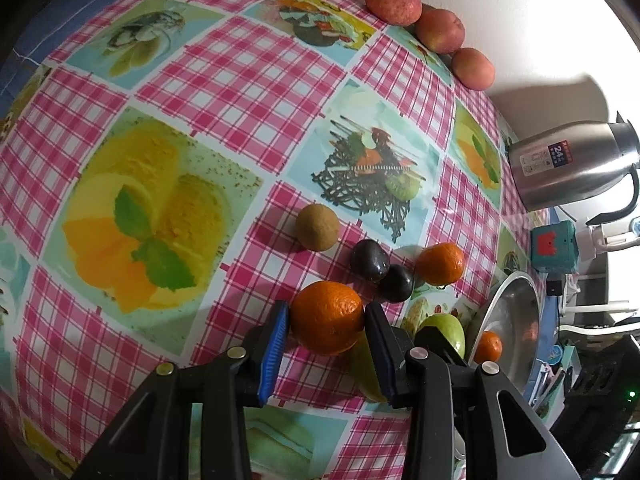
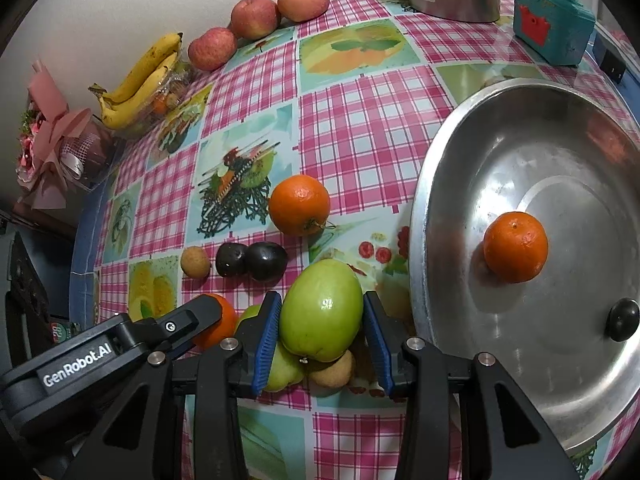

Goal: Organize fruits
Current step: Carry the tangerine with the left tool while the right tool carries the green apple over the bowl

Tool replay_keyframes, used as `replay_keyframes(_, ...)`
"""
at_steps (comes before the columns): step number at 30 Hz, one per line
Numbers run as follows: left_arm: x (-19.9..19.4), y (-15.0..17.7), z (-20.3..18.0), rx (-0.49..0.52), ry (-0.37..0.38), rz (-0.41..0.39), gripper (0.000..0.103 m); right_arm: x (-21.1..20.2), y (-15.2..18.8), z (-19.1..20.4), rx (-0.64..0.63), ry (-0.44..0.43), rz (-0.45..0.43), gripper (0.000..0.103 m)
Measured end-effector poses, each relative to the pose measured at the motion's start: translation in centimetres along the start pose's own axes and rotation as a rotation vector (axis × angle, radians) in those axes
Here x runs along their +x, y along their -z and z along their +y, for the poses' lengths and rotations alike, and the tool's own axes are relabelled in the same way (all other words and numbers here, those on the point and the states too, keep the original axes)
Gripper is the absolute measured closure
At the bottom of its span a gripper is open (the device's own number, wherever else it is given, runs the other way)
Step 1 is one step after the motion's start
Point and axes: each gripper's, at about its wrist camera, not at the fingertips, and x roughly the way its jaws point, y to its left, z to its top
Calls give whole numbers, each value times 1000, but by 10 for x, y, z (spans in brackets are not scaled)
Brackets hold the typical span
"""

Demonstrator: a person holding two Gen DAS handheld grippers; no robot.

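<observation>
Seen on the checked desk (image 1: 224, 92): left claw (image 1: 326, 322) clamped on an orange (image 1: 327, 317), right claw (image 2: 320, 320) closed around a green apple (image 2: 321, 310), near the steel plate (image 2: 448, 184).

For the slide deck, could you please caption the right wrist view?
Right hand-held gripper brackets a green fruit beside a steel pan holding one orange.

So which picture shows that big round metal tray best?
The right wrist view: the big round metal tray fills its right side, holding an orange and a small dark fruit. The left wrist view shows only a foreshortened sliver.
</observation>
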Motion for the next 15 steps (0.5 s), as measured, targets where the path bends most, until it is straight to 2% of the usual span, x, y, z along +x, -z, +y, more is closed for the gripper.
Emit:
replay_keyframes(7,-18,0,-8,20,24,-48,62,-13,-1,1,0,-24,-33,60)
replay_keyframes(15,-36,1,-16,48,41,-102,62,-30,-3,-1,-2,-7,-74,60)
